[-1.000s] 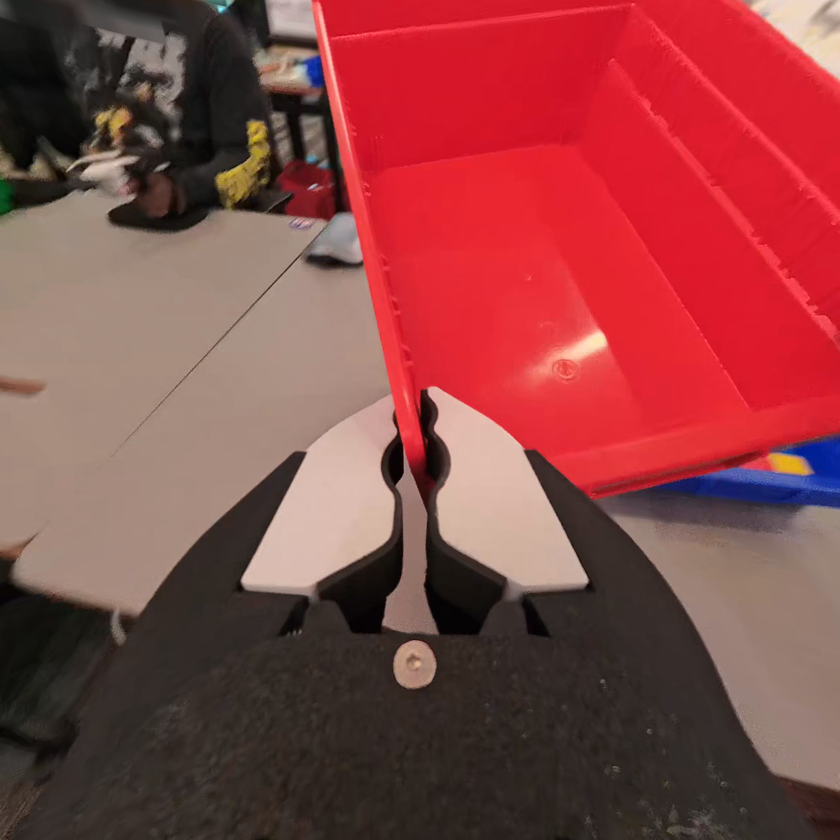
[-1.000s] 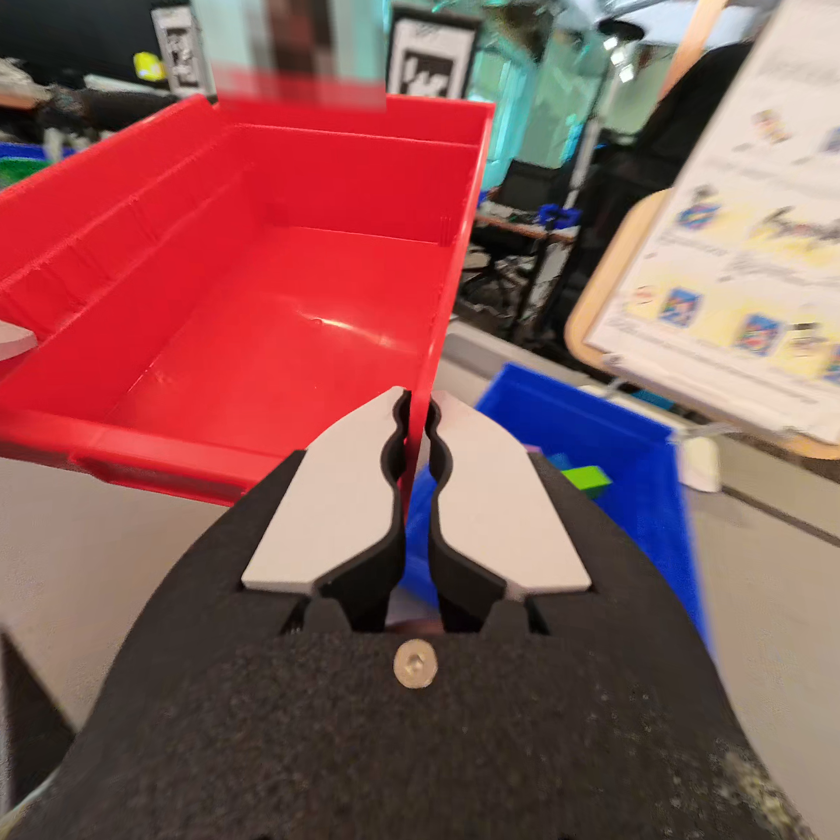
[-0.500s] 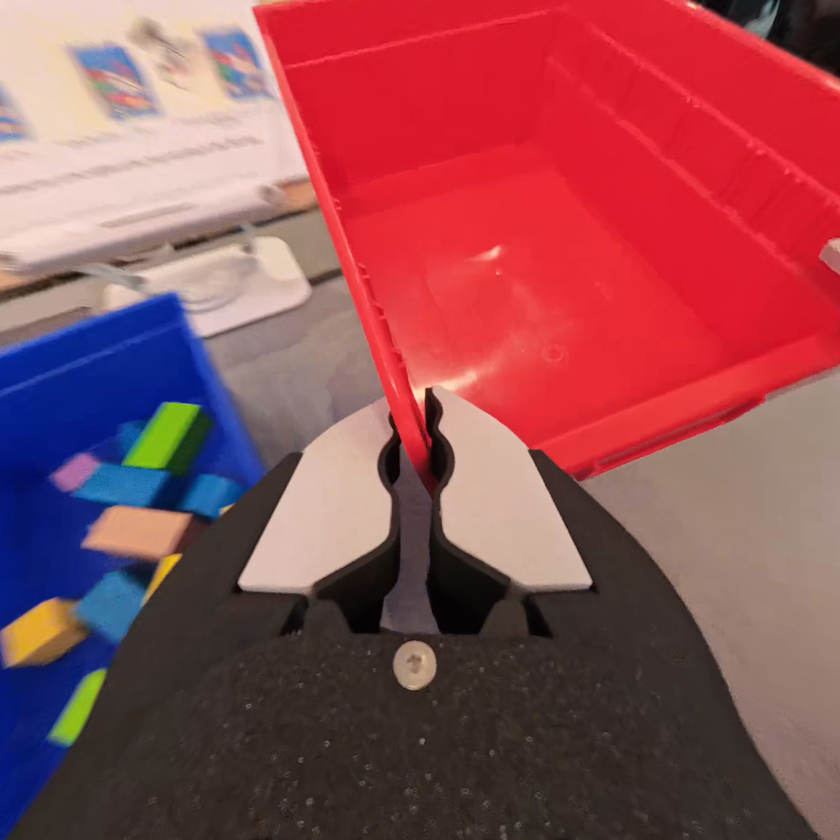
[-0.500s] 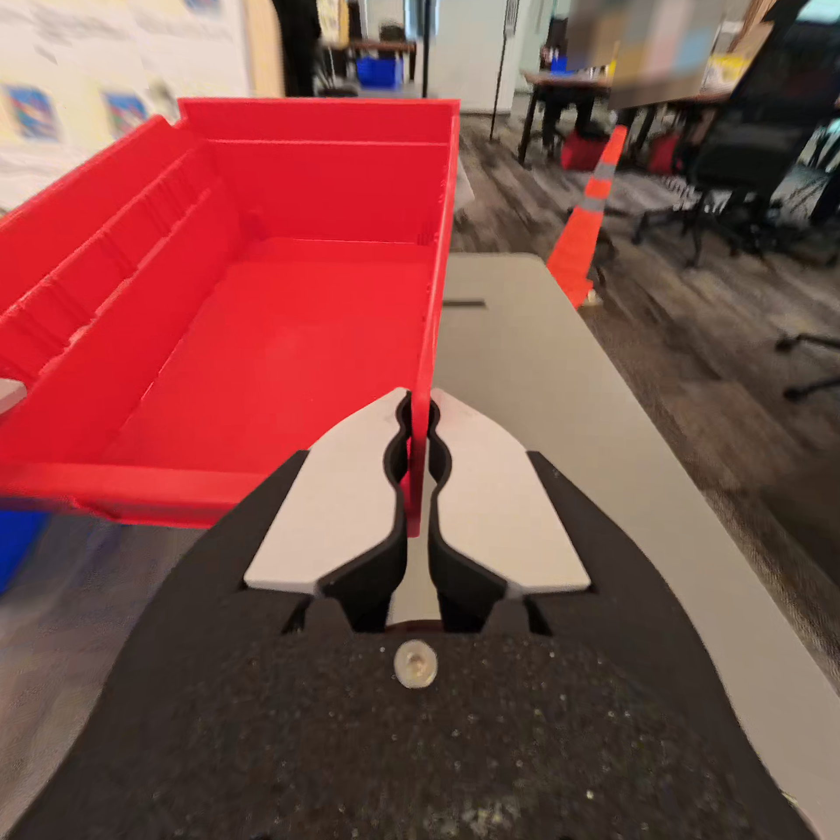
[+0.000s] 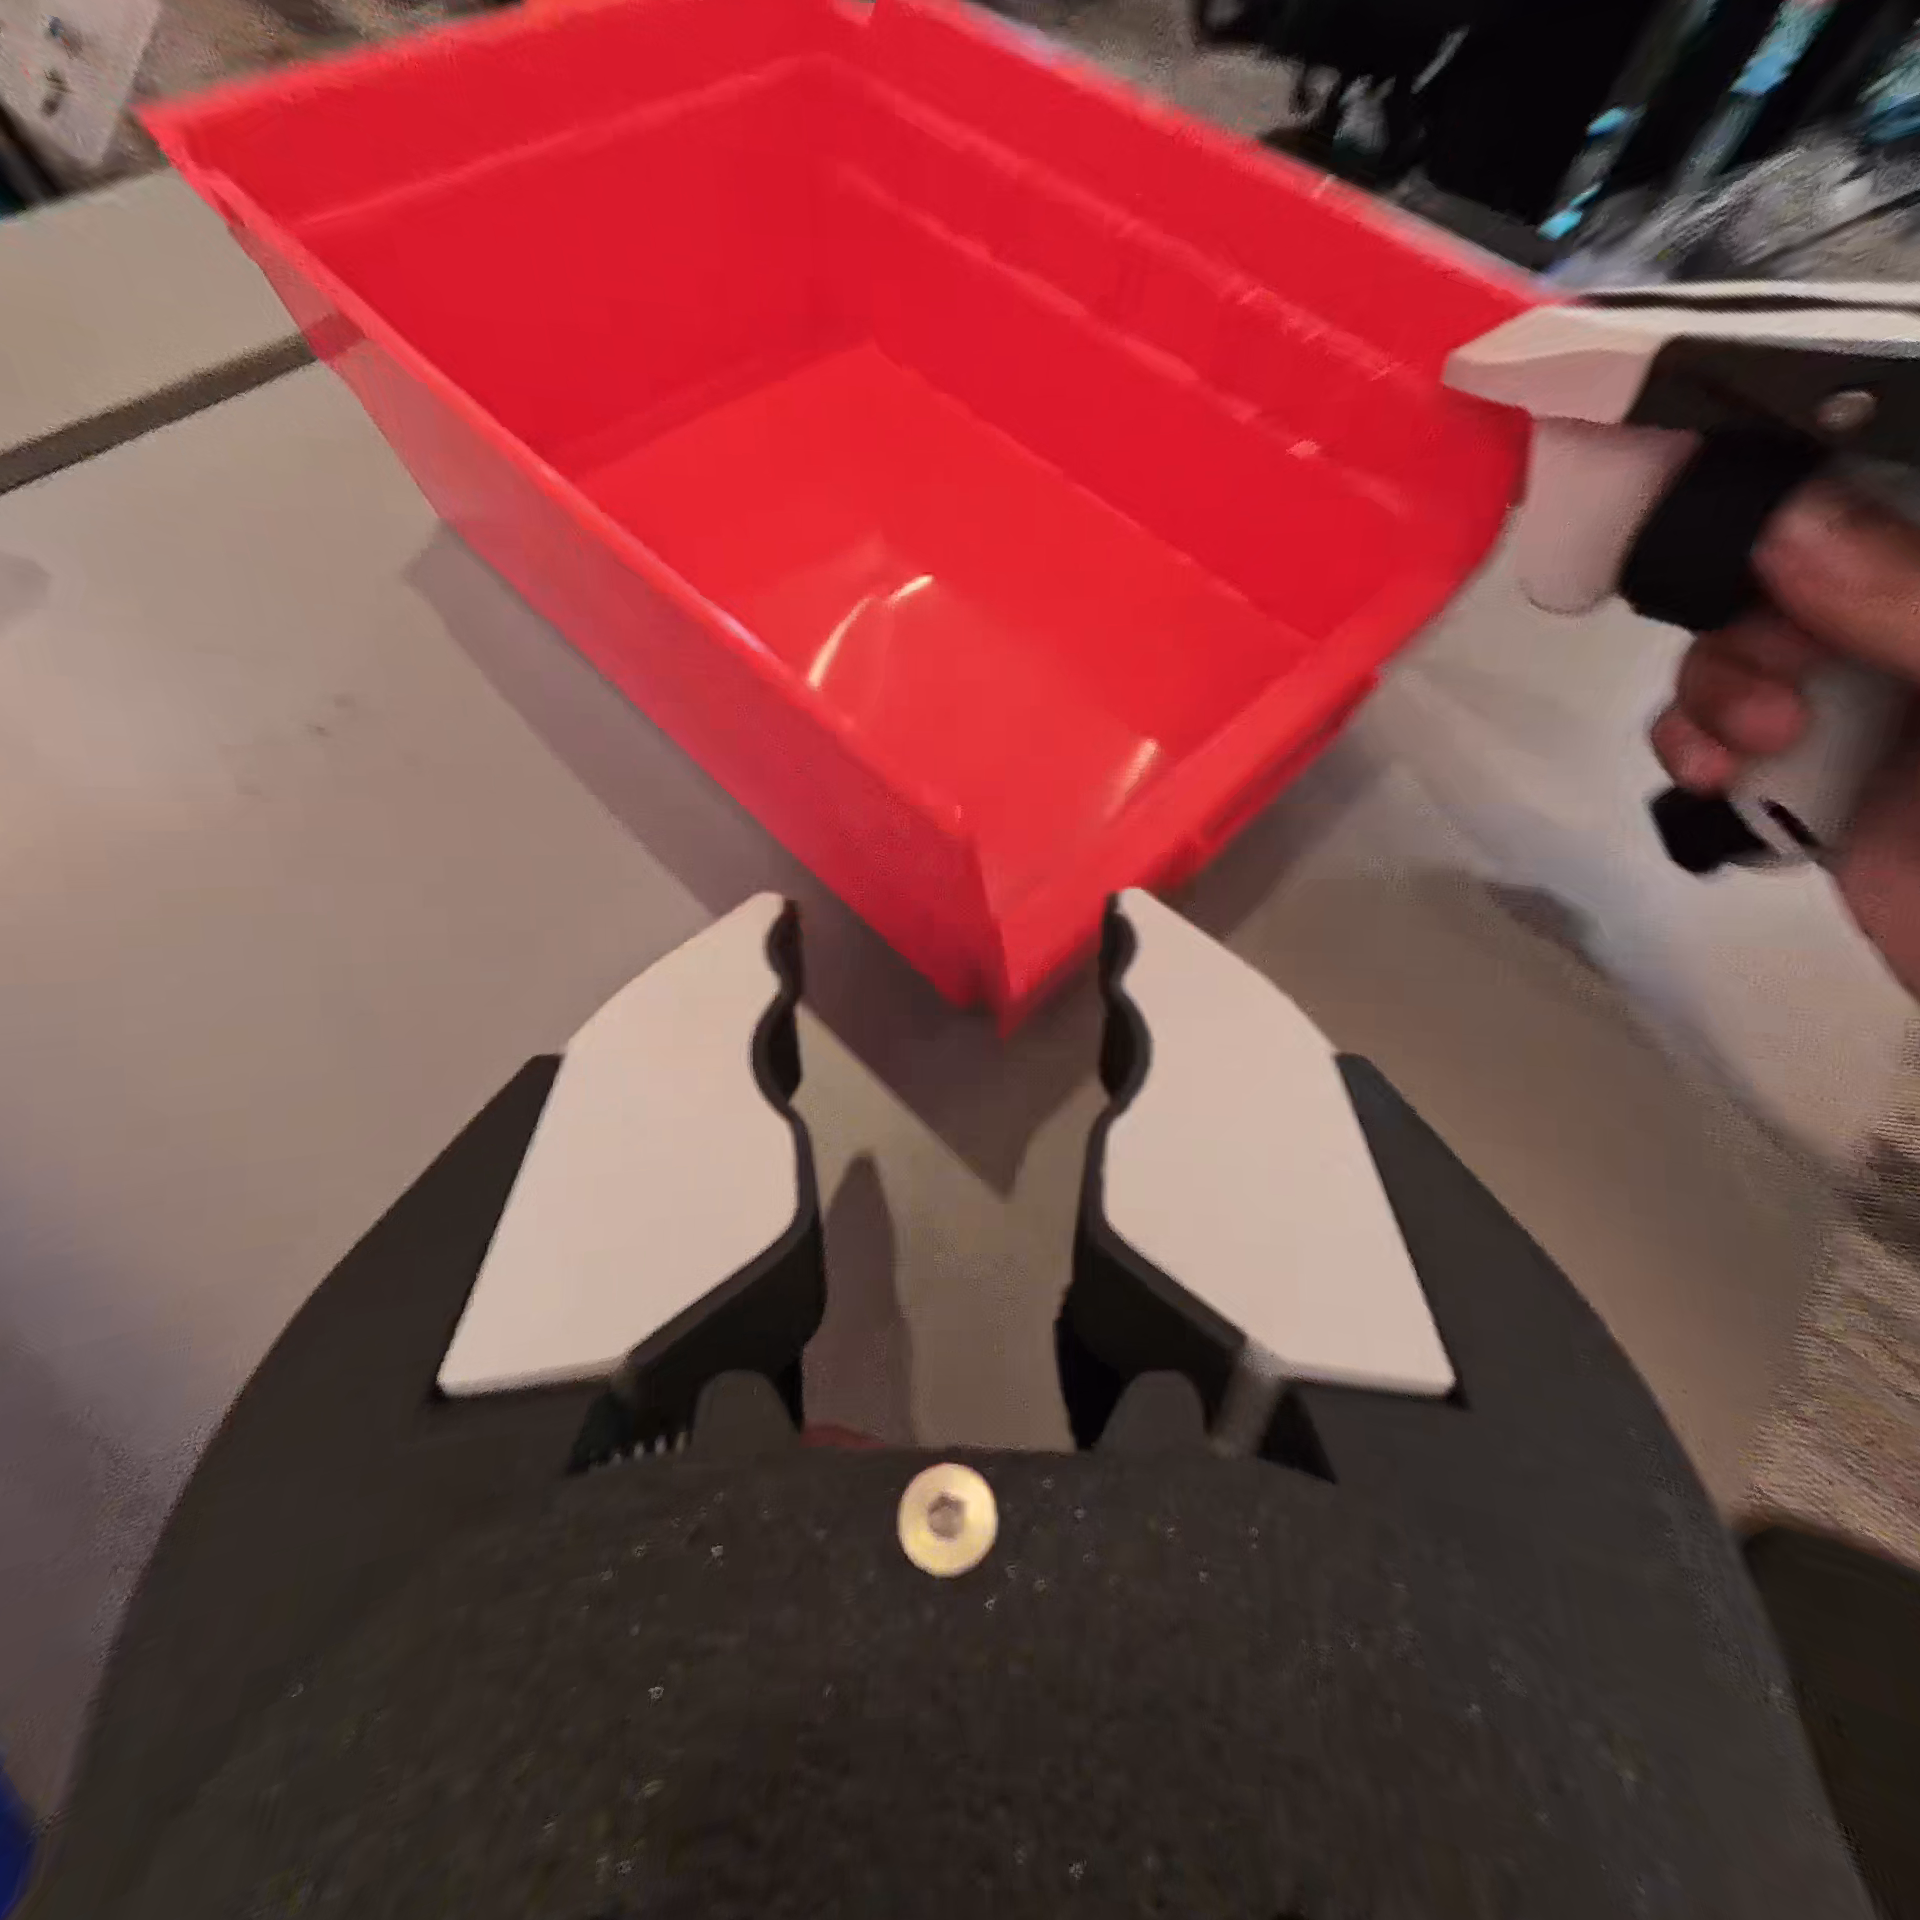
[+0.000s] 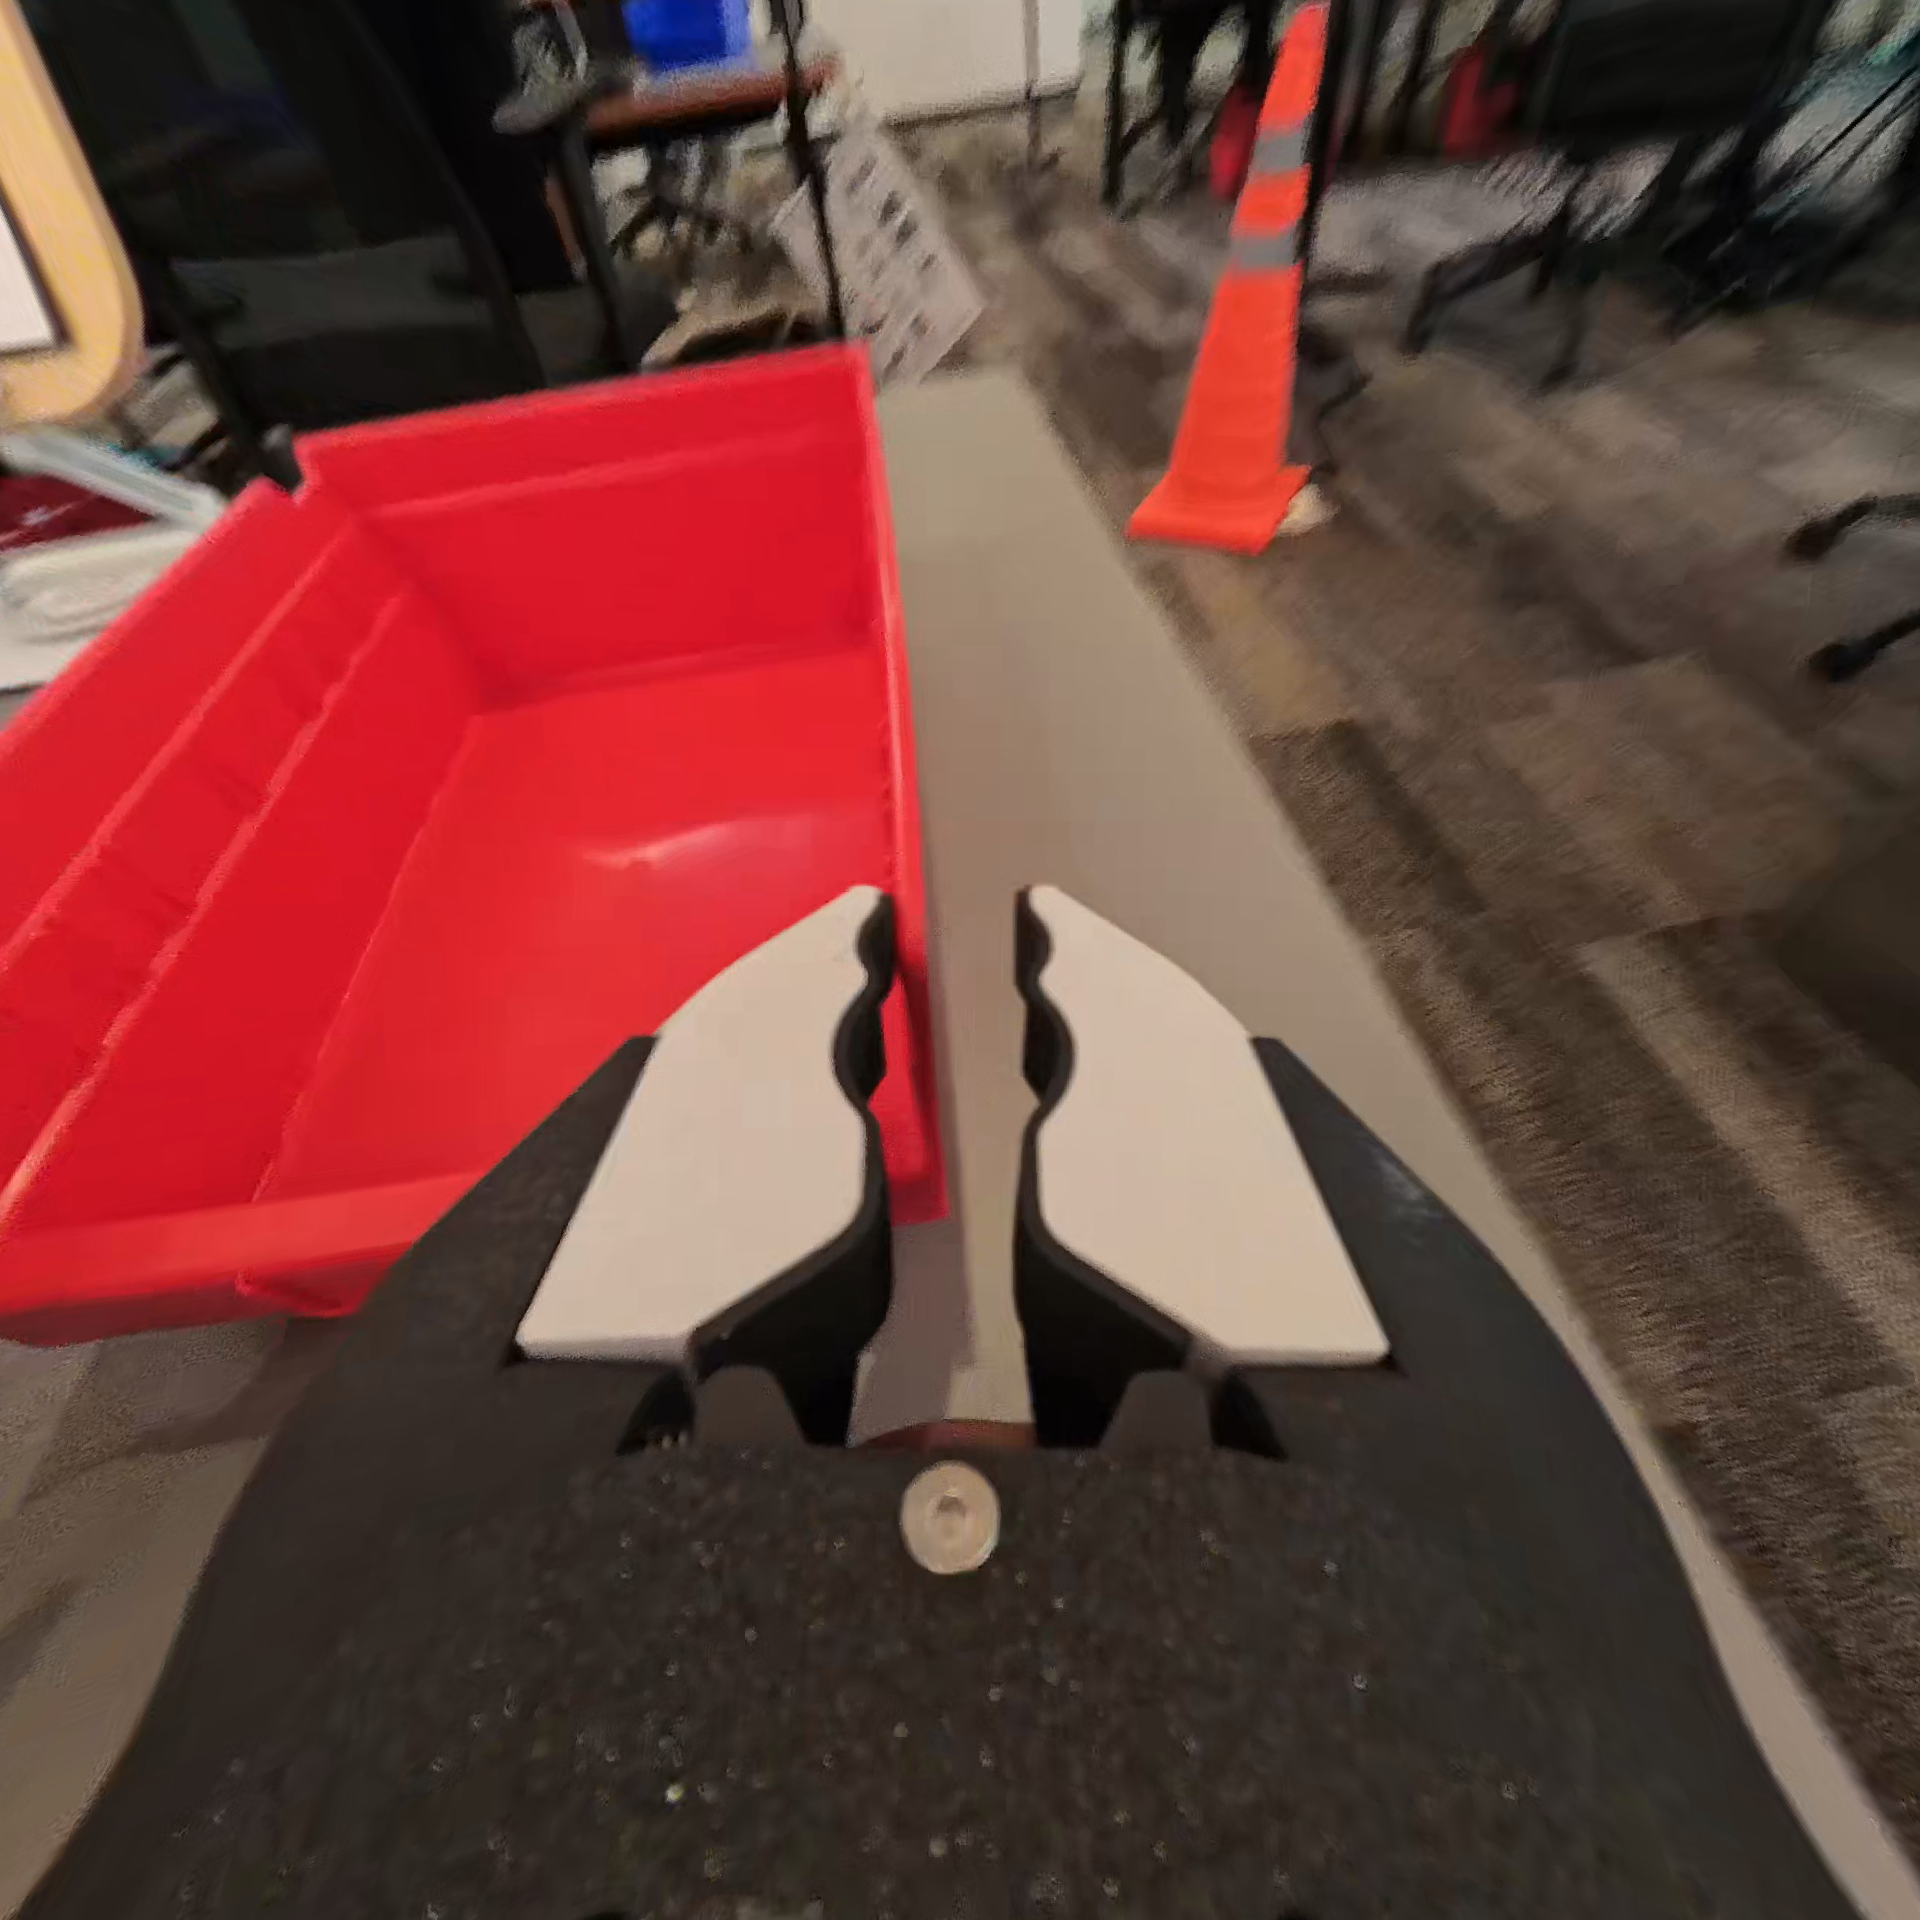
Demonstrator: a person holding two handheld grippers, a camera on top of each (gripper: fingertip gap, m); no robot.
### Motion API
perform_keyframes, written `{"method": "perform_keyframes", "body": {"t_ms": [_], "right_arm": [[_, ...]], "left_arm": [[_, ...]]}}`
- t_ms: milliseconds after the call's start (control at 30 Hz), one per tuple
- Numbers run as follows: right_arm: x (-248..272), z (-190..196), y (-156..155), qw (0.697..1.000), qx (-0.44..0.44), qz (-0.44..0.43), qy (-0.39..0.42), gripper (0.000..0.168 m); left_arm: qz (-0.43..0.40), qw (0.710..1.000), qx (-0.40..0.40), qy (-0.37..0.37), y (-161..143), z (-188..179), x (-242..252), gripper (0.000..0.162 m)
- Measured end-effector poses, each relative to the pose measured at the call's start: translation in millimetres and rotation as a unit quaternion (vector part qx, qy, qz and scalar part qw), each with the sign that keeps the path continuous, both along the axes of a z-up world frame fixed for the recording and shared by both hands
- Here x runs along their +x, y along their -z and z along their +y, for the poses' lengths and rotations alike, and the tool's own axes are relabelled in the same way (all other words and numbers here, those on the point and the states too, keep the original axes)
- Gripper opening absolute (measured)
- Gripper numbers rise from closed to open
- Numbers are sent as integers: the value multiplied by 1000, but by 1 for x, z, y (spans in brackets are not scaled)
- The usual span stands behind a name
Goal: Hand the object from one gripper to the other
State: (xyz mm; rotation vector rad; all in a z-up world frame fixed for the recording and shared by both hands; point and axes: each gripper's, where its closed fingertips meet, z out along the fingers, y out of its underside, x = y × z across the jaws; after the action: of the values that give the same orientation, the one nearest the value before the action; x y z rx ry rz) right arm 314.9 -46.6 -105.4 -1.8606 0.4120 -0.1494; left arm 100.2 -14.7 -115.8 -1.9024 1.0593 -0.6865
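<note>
The left tool (image 5: 948, 935), its black-and-white fingers spread apart and gripping nothing, hung just short of the near corner of an empty, glossy red plastic storage bin (image 5: 831, 499) that sat on the grey tabletop (image 5: 208, 831). That corner pointed straight into the gap between the fingers without touching either. From there the bin's long axis ran away and to the upper left.

In its own view, the right tool (image 6: 954, 914) was likewise parted and empty. Its left finger hung over the inside of the bin, and the bin's right-hand wall (image 6: 896, 727) passed close beside that finger, within the gap; whether they touched could not be told. The wall ran forward, nearly in line with the tool.

Farther off in the left wrist view, the right tool reached the bin's opposite long wall, with a hand (image 5: 1829, 665) on its grip.

Neither tool held the bin. The right one appeared better placed, already straddling a wall, so a closing grip there looked the likelier next move.

Beyond the tabletop stood an orange traffic cone (image 6: 1242, 343) on the carpeted floor.
</note>
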Motion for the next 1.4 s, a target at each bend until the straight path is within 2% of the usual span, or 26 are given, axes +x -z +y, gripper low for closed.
{"method": "perform_keyframes", "body": {"t_ms": [67, 133, 167, 233, 267, 300, 367, 467, 500, 533, 567, 633, 667, 700, 867, 933, 1033, 1133, 1267, 1400], "right_arm": [[-8, -21, -44, 996, 52, -65, 6, 27], [-65, -18, -90, 986, 113, -98, -71, 35], [-108, -7, -100, 979, 116, -105, -130, 38], [-213, 25, -91, 955, 78, -103, -268, 48], [-261, 43, -75, 947, 46, -84, -306, 63], [-307, 58, -55, 939, 15, -54, -339, 74], [-381, 81, -19, 921, -27, 0, -388, 75], [-426, 110, 25, 923, -83, 58, -371, 67], [-432, 116, 35, 924, -100, 63, -364, 61], [-435, 121, 41, 927, -105, 60, -356, 48], [-436, 126, 42, 932, -102, 55, -344, 43], [-434, 133, 40, 942, -134, 34, -307, 31], [-432, 137, 34, 947, -156, 0, -280, 10], [-441, 143, 23, 945, -161, -51, -280, 7], [-549, 173, -54, 911, -115, -225, -324, 5], [-555, 180, -61, 917, -105, -195, -332, 4], [-547, 175, -38, 922, -138, -115, -342, 5], [-547, 167, -25, 933, -128, -94, -323, 5], [-544, 166, -9, 949, -105, -27, -298, 5], [-569, 158, 16, 939, -112, 27, -325, 7]], "left_arm": [[-50, 999, 12, 4, -42, -10, -50, 61], [-62, 996, 46, -51, -79, 5, -127, 63], [-43, 991, 67, -103, -89, 21, -175, 63], [23, 970, 91, -222, -89, 59, -276, 66], [55, 956, 86, -274, -79, 75, -322, 70], [83, 943, 69, -315, -63, 87, -359, 74], [97, 927, 16, -361, -29, 100, -402, 86], [24, 937, -76, -341, 14, 110, -395, 73], [7, 939, -104, -327, 25, 113, -387, 64], [-10, 943, -127, -308, 32, 114, -378, 46], [-25, 942, -135, -307, 33, 117, -373, 28], [-10, 935, -133, -330, 33, 124, -382, 19], [-5, 930, -126, -346, 30, 128, -393, 13], [-12, 926, -124, -357, 25, 129, -406, 9], [-25, 905, -108, -410, 6, 125, -506, 4], [-7, 908, -79, -410, -11, 124, -516, 4], [30, 915, -58, -399, -27, 126, -516, 4], [54, 918, -58, -388, -21, 131, -518, 3], [86, 920, -13, -383, -32, 135, -515, 3], [108, 912, 39, -394, -50, 141, -531, 5]]}}
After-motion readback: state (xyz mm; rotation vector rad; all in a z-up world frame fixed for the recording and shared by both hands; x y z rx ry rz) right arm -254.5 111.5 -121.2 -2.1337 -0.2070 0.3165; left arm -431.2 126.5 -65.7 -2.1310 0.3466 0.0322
